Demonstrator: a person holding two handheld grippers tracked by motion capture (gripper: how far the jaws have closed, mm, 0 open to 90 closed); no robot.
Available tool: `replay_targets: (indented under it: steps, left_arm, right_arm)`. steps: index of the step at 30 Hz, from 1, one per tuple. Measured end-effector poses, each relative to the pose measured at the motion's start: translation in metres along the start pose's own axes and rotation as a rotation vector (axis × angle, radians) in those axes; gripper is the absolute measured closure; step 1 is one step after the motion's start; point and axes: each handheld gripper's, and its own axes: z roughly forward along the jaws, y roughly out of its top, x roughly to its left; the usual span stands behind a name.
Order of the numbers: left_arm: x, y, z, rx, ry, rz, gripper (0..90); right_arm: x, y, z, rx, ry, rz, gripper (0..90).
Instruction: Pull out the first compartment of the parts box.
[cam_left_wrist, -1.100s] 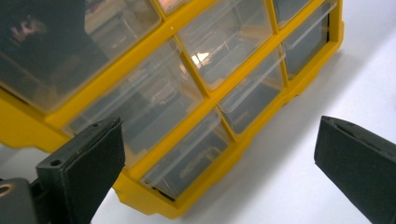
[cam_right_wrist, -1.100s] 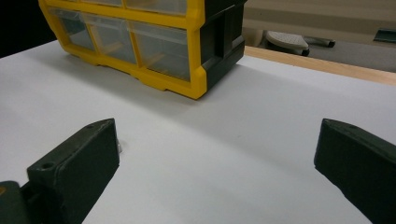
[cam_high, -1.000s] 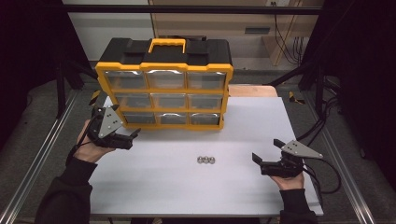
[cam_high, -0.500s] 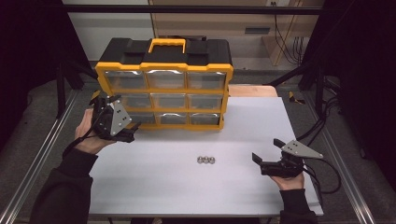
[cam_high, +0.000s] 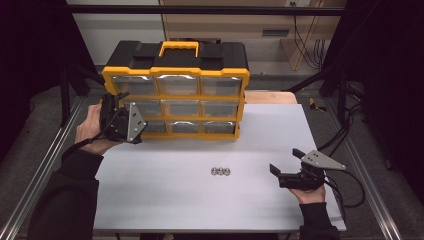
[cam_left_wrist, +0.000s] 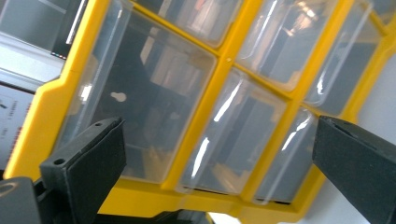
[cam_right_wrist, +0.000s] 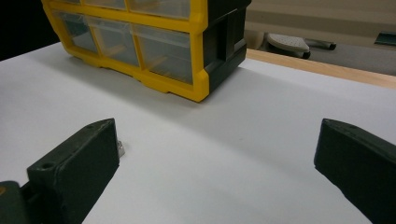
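Yellow organizer box (cam_high: 176, 95) with clear drawers stands at the far side of the white table (cam_high: 200, 205), its black top carrying a yellow handle (cam_high: 178, 48). The box has three rows of three drawers, and it rests upright on the table surface.

At the left end of the box, the left gripper (cam_high: 122, 121) is held close in front of the lower drawers, with its grey plate facing the camera in the high view. In the left gripper view its two black jaws stand wide apart, and between them is seen the clear front of a drawer (cam_left_wrist: 154, 98) in the yellow frame; the jaws hold nothing.

Near the front right part of the table, the right gripper (cam_high: 285, 172) lies low over the surface, pointing to the left. Its jaws are also spread wide and they are empty. A short row of small metal nuts (cam_high: 220, 171) lies on the table between the box and the front edge, to the left of the right gripper and apart from it.
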Motion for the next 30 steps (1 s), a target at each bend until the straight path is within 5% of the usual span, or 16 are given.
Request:
replay_targets:
  steps: [30]
  left_arm:
    - [0.022,0.011,0.019,0.034,0.184,0.182,16.0]
  right_arm:
    - [0.001,0.001,-0.001,-0.007,-0.001,-0.004,0.5]
